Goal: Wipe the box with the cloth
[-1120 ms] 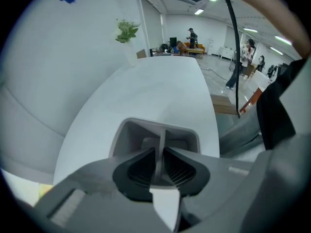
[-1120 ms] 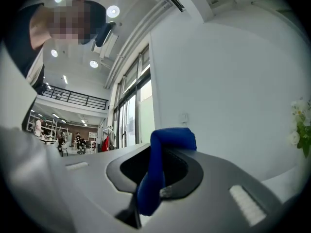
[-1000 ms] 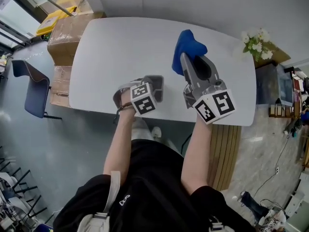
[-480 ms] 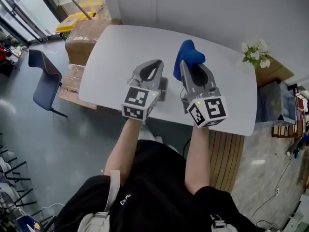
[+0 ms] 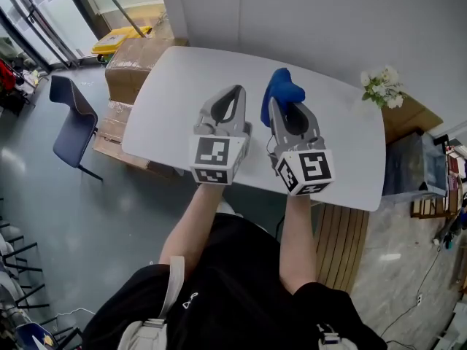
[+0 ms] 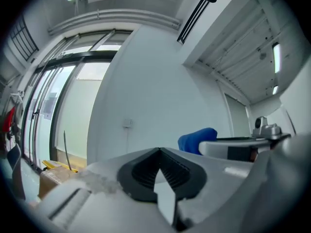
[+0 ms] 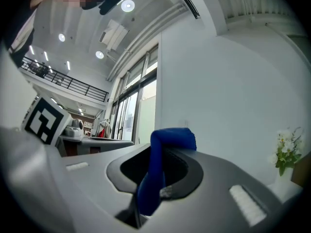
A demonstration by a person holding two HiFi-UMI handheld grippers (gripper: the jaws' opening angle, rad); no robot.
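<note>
Right gripper (image 5: 276, 111) is clamped on the crumpled blue cloth (image 5: 281, 87), held above the white oval table (image 5: 175, 86). Left gripper (image 5: 233, 93) sits alongside, jaws together, empty. A small grey item (image 5: 247, 131), possibly the box, lies below between both, mostly hidden.

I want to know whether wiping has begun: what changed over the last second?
The left tongs swung up from pointing down at the white table's near edge to level beside the right tongs, shut and empty. The right tongs stayed clamped on the crumpled blue cloth, barely shifting.
</note>
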